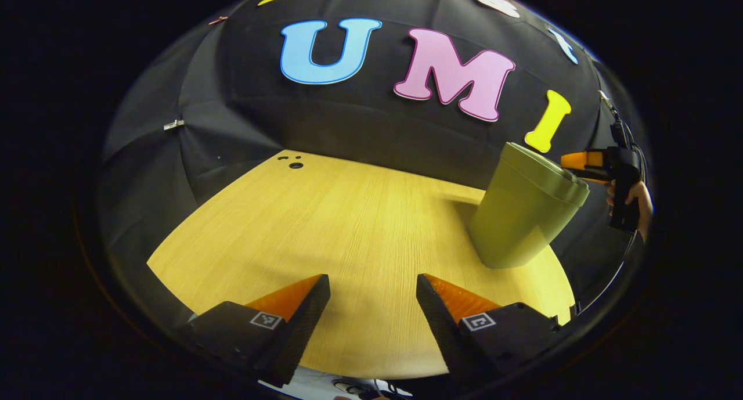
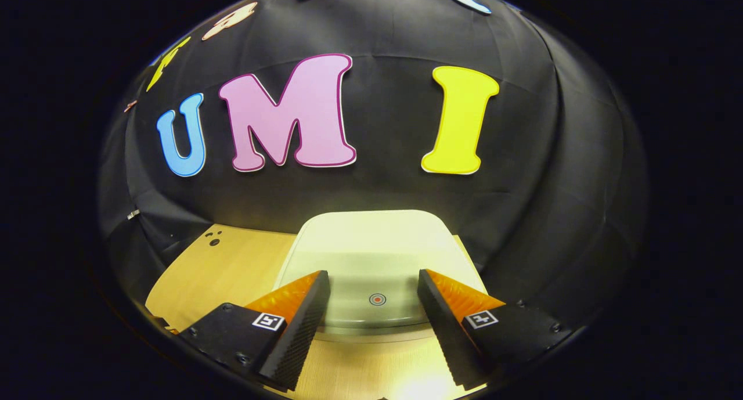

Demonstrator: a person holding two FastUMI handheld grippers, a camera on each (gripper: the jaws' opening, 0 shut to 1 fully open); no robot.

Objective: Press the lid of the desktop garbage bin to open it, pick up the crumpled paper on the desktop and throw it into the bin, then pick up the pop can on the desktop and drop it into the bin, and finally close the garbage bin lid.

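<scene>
Table: pale wood-grain, smooth, slight sheen. Bin at 3 o'clock: olive plastic, smooth, semi-gloss. Lid: matt pale plastic. Booth wall: matt black cloth, creased. Finger pads: ribbed, rough texture.

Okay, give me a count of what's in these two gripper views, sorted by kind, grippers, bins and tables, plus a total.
Grippers: 2, the left gripper and the right gripper, both with jaws apart.
Bins: 1, the green garbage bin, standing on the table with its lid down.
Tables: 1, the wooden table.
Total: 4.
</scene>
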